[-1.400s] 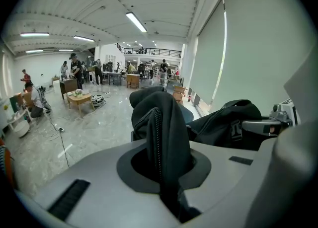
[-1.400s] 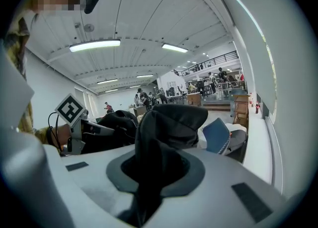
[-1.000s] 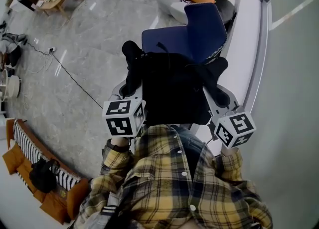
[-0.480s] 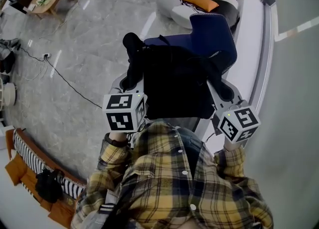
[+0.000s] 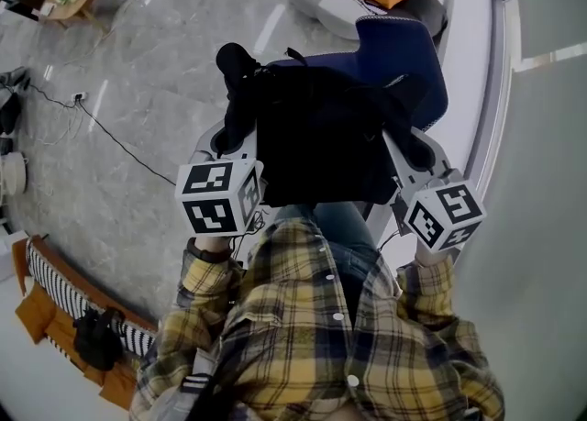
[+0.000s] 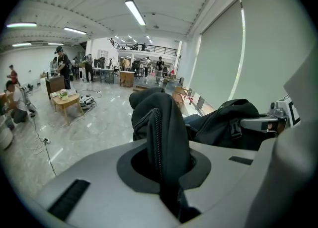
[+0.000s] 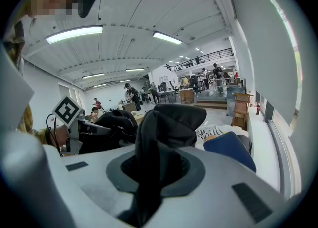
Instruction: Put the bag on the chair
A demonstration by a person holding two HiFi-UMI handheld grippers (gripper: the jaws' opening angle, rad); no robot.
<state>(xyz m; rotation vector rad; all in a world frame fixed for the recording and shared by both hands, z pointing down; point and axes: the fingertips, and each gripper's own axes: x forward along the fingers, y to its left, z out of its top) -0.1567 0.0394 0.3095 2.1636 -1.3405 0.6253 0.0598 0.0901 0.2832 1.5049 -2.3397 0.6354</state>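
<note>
Fingers on left gripper and right gripper both clamp the black bag, right at the blue chair.

I hold both arms out ahead of my chest, elbows bent. My left gripper tilts forward and down, its jaws pinched tight on a fold of the bag. My right gripper mirrors it on the far side, also clamped on the bag, roughly level with the left
</note>
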